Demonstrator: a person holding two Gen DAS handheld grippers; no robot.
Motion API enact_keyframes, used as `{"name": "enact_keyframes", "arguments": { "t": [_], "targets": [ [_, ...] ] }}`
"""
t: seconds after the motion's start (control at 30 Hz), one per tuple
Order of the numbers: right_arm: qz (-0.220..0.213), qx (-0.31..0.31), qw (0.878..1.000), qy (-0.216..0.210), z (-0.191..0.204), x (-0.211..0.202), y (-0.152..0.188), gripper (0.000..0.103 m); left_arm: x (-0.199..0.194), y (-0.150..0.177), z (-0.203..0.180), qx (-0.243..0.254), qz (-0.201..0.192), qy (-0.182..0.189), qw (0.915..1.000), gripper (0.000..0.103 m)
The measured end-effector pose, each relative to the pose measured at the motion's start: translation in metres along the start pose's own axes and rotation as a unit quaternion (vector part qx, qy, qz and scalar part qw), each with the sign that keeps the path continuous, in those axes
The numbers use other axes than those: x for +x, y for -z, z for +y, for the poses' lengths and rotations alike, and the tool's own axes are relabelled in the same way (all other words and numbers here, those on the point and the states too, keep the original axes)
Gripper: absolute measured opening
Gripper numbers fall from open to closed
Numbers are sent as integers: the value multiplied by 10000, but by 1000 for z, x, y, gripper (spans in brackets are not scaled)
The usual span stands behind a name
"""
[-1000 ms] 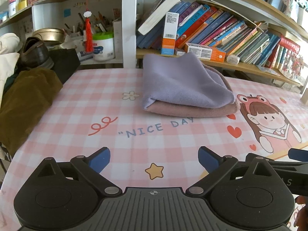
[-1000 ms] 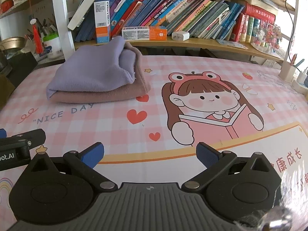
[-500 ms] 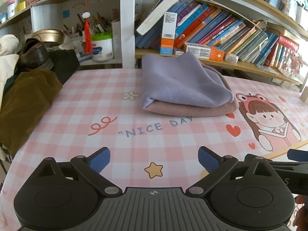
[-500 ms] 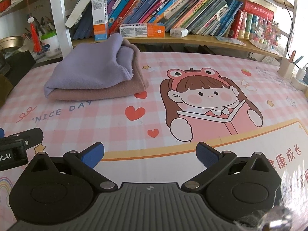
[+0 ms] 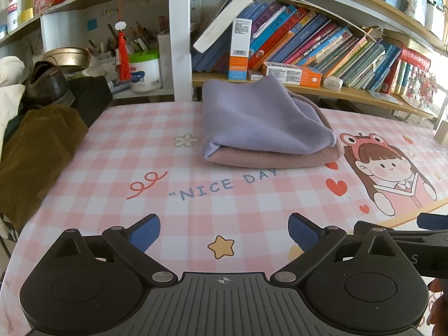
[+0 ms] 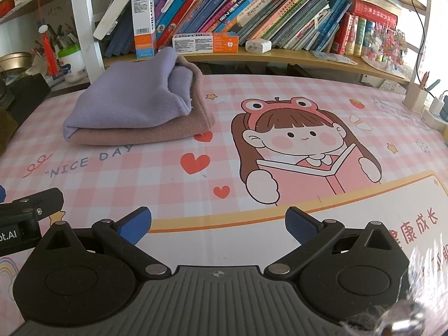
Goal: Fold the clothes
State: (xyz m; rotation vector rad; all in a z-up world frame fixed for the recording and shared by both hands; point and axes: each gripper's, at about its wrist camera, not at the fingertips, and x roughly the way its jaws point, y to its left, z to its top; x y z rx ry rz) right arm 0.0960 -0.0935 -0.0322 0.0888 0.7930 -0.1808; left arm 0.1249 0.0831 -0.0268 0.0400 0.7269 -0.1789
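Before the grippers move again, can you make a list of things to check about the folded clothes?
1. Left gripper jaws open, empty: ok.
2. Right gripper jaws open, empty: ok.
3. Purple garment folded on top of the pink garment: ok.
4. Stack fully on the checked table mat: ok.
5. Mat between jaws and stack free of objects: ok.
6. More clothes left to fold: cannot tell.

Leaning books (image 5: 322,47) on shelf; brown shoe (image 5: 47,82), white tub (image 5: 145,71) left; pen cup (image 6: 417,98) right.
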Motion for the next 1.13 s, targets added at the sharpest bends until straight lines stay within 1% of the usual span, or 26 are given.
{"name": "enact_keyframes", "arguments": {
  "t": [0.53, 0.6, 0.87, 1.13],
  "targets": [
    [33, -25, 10000, 79, 2, 4, 0, 103, 8, 0, 1, -30, 140, 26, 9999, 100],
    [39, -16, 9999, 91, 2, 5, 0, 103, 7, 0, 2, -55, 127, 43, 9999, 103],
    [59, 3, 9999, 99, 1, 5, 1, 103, 6, 2, 5, -179, 127, 49, 9997, 103],
    [107, 11, 9999, 93, 0, 6, 4, 103, 5, 2, 5, -157, 91, 56, 9998, 103]
  ]
}}
